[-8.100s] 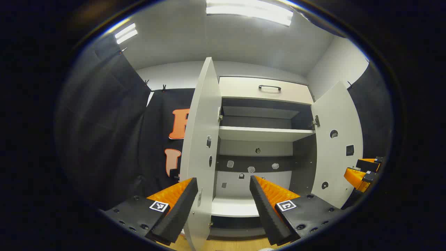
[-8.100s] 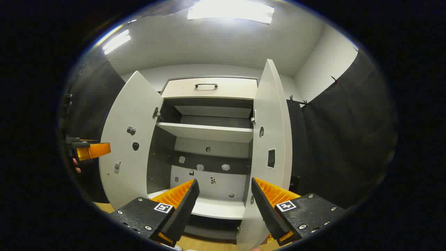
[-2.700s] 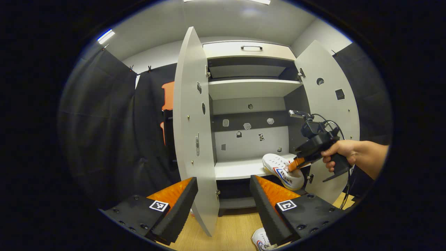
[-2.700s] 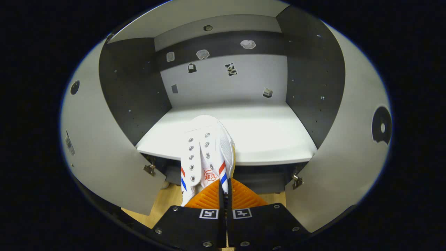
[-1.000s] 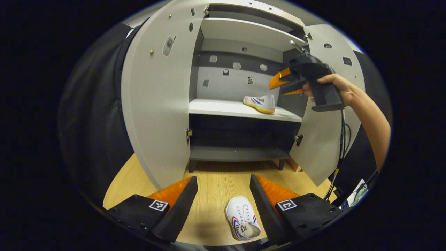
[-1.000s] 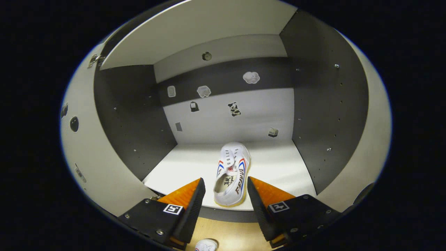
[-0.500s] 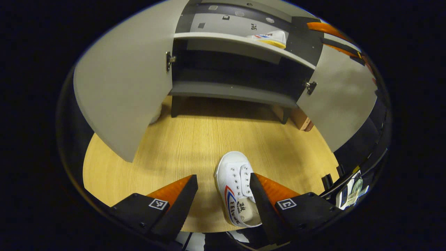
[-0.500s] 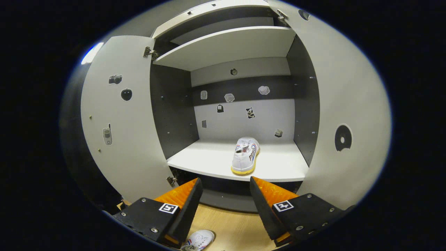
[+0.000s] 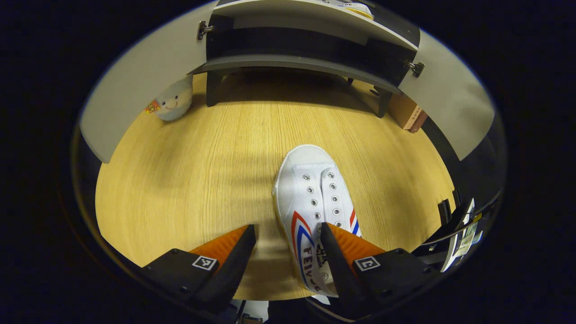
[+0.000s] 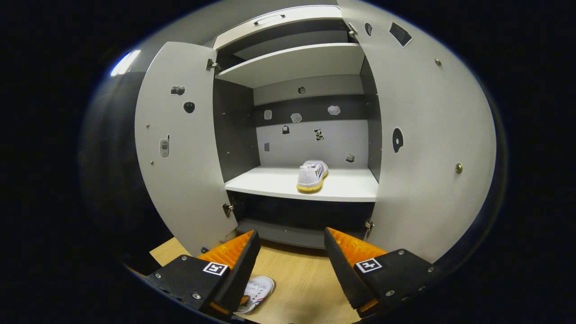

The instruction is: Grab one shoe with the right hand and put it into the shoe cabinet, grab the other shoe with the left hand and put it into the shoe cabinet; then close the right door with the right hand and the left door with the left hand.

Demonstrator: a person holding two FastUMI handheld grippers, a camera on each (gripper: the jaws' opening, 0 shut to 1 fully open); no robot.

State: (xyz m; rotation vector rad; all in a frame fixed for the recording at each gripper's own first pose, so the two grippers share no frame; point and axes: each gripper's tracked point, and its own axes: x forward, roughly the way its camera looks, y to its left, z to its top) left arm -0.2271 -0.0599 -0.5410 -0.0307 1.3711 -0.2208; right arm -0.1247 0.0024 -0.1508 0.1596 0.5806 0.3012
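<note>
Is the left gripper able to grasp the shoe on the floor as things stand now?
Probably yes: the left gripper is open over the shoe on the floor, one finger already at its opening, nothing between.

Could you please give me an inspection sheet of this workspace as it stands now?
Surface: wooden floor, bare in front of the cabinet.
Job's things: one shoe on the cabinet shelf; other shoe on the floor; left door and right door open.
Clutter: plush toy by the left door; small box near a cabinet leg.
Grippers: left gripper open over the floor shoe; right gripper open, empty.
Cables: nothing seen.
Surroundings: stickers on the cabinet's back wall.
</note>
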